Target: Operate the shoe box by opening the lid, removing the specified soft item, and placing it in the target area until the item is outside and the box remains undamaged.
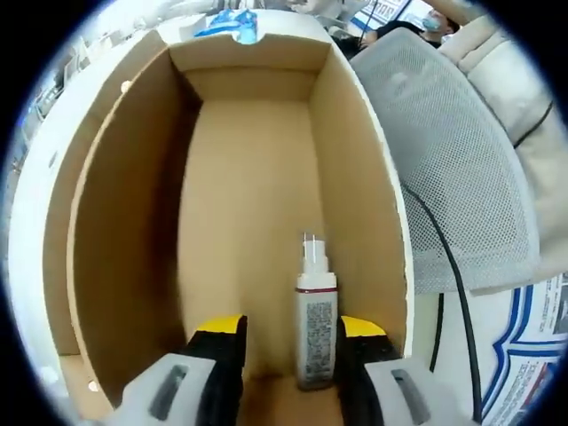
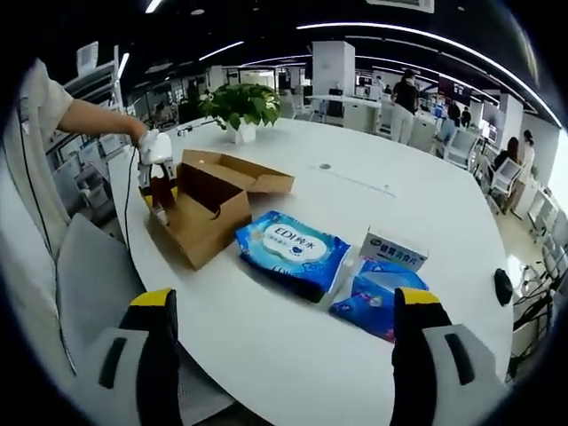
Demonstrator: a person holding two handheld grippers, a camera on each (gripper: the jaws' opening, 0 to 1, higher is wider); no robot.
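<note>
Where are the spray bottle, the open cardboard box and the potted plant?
spray bottle (image 1: 315,328): left gripper view, on its labelled body.
open cardboard box (image 2: 206,222): right gripper view, on its outer side wall.
potted plant (image 2: 240,104): right gripper view, on its green leaves.

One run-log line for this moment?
box: open | left gripper: inside box, open around spray bottle | right gripper: open, above table | wipes pack: on table

An open office: round white table (image 2: 373,204), potted plant (image 2: 240,106), ceiling strip lights (image 2: 399,28).
</note>
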